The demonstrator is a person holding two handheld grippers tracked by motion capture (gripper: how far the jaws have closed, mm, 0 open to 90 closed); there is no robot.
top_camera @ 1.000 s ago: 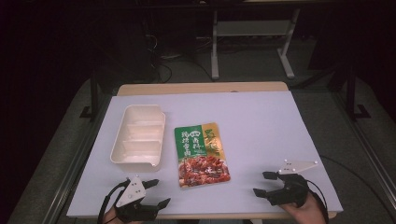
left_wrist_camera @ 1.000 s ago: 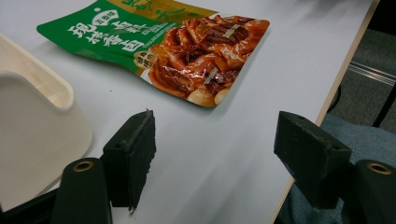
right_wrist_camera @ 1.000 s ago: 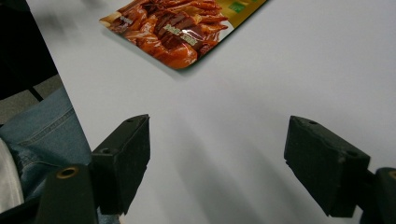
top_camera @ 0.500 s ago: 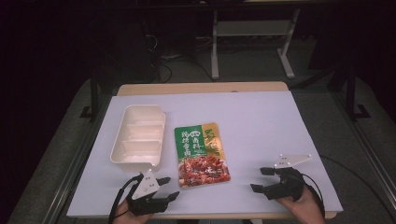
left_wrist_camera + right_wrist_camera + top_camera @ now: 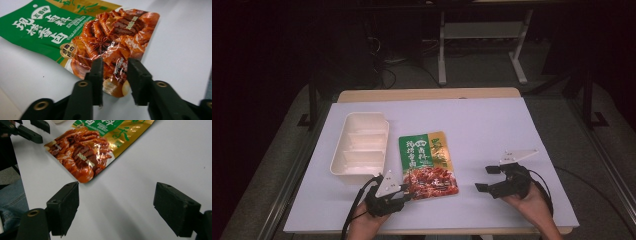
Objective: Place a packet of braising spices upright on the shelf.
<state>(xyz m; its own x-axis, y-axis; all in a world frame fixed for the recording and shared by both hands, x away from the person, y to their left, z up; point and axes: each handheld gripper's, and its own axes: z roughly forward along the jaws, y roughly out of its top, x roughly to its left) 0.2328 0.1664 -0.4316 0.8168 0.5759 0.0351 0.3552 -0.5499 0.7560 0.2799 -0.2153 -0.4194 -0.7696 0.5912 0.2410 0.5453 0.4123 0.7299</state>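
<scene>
The food pouch (image 5: 428,165) is laid flat on the white table (image 5: 492,130), just beside the white tray (image 5: 360,148). Its near corner is seen between the jaws of the left gripper (image 5: 114,85), which have just been closing but are not yet pressed on it. The right gripper (image 5: 116,206) is kept apart, jaws spread wide. If only the thin shiny edge is pinched, the pouch could be dropped.

It looked like a lab — a white-topped table (image 5: 492,125), cables (image 5: 387,75) on the dark floor, a metal stand (image 5: 482,40) at the far side.
</scene>
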